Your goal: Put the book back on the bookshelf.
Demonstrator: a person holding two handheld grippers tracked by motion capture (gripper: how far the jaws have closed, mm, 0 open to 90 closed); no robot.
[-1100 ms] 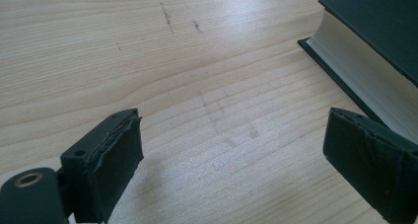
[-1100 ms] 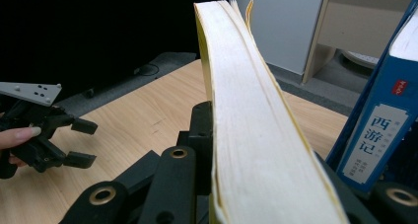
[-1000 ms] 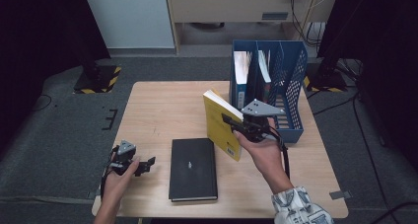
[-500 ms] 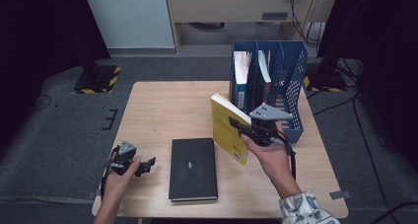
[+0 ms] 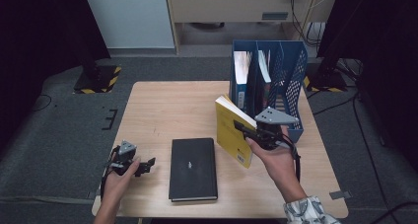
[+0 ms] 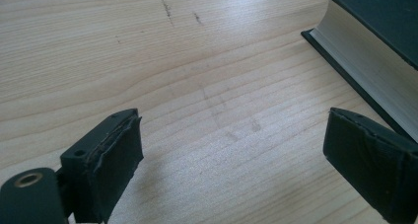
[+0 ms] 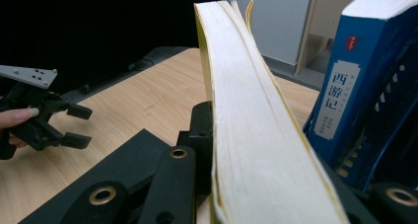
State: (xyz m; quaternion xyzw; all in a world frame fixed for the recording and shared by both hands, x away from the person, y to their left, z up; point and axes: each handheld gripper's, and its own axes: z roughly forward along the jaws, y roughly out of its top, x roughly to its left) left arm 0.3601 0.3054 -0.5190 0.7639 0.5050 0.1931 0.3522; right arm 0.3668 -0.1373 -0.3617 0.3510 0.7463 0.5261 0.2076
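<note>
**Yellow book on its way to the file rack**

The yellow book [image 5: 234,131] is held upright above the worktop [image 5: 162,110], just in front of the blue file rack [image 5: 291,86], clamped by the right gripper [image 5: 252,131] — its jaws are closed on the book's lower edge, pages fanning slightly at the top in the right gripper view [image 7: 256,135]. The step in hand looks like slotting the book into the rack beside the blue book [image 7: 352,86] already standing there. To do it well, the person should keep the book vertical, line its spine up with a free compartment, and lower it without catching the divider or the loose pages. The left gripper [image 5: 140,166] rests near the worktop's front left, jaws wide apart and holding nothing — the black book [image 5: 193,167] lies flat just beside it.
</note>
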